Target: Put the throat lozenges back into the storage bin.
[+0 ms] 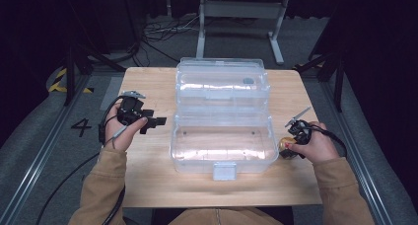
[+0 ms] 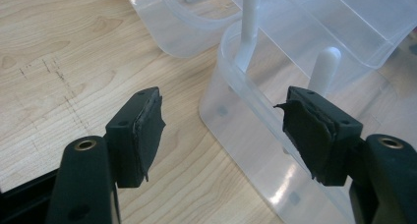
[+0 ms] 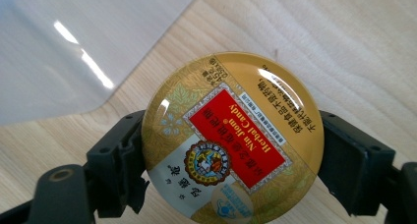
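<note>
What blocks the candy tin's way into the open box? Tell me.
Nothing visible does. The right gripper holds the candy tin by its sides, just off the right side of the clear box. The lid is swung back, and only the box's near wall would have to be cleared. The left gripper waits open at the box's left.

A light wooden table [image 1: 148, 87] fills the middle of the high view; in the left gripper view its grain shows faint dark scratches [image 2: 54, 71] at the left. Behind it, at top centre, a grey metal stand [image 1: 241, 10] rests on grey carpet beside loose cables [image 1: 162, 30]. At the left lie yellow-and-black tape [image 1: 59, 82] and a black number 4 [image 1: 81, 127].
</note>
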Demonstrator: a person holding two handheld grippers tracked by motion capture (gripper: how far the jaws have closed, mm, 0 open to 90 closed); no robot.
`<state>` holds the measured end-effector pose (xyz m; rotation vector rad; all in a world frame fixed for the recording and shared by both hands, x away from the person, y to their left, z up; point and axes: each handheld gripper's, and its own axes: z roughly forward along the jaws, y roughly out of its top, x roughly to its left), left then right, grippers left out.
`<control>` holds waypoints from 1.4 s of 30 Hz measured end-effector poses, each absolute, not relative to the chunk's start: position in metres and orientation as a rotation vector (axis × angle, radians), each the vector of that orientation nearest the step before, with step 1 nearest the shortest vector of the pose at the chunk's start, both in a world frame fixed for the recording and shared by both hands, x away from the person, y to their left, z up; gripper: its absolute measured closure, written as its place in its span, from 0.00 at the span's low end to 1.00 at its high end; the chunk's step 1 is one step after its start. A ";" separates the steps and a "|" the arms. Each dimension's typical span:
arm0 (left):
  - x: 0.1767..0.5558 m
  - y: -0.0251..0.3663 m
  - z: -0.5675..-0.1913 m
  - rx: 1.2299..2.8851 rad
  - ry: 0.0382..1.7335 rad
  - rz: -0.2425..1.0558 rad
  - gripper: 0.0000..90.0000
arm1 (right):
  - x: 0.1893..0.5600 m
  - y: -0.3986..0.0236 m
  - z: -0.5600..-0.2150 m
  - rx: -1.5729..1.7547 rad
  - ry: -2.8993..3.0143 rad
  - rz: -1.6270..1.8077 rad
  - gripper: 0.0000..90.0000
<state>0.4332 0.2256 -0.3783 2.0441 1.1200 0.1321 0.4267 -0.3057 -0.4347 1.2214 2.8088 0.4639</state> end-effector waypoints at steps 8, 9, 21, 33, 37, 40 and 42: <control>0.433 0.226 -0.379 2.044 1.119 0.132 0.36 | 0.424 -0.310 -0.424 1.237 2.772 0.517 0.22; 0.433 0.226 -0.379 2.044 1.121 0.132 0.36 | 0.424 -0.310 -0.423 1.234 2.772 0.522 0.22; 0.432 0.226 -0.379 2.048 1.122 0.131 0.35 | 0.419 -0.310 -0.404 1.220 2.737 0.579 0.22; 0.432 0.226 -0.379 2.051 1.124 0.130 0.35 | 0.412 -0.311 -0.386 1.224 2.706 0.632 0.22; 0.432 0.225 -0.380 2.052 1.126 0.128 0.35 | 0.410 -0.309 -0.381 1.209 2.725 0.658 0.22; 0.433 0.225 -0.380 2.056 1.123 0.123 0.35 | 0.408 -0.306 -0.377 1.192 2.719 0.659 0.22; 0.432 0.225 -0.380 2.059 1.121 0.123 0.35 | 0.407 -0.305 -0.374 1.181 2.716 0.660 0.22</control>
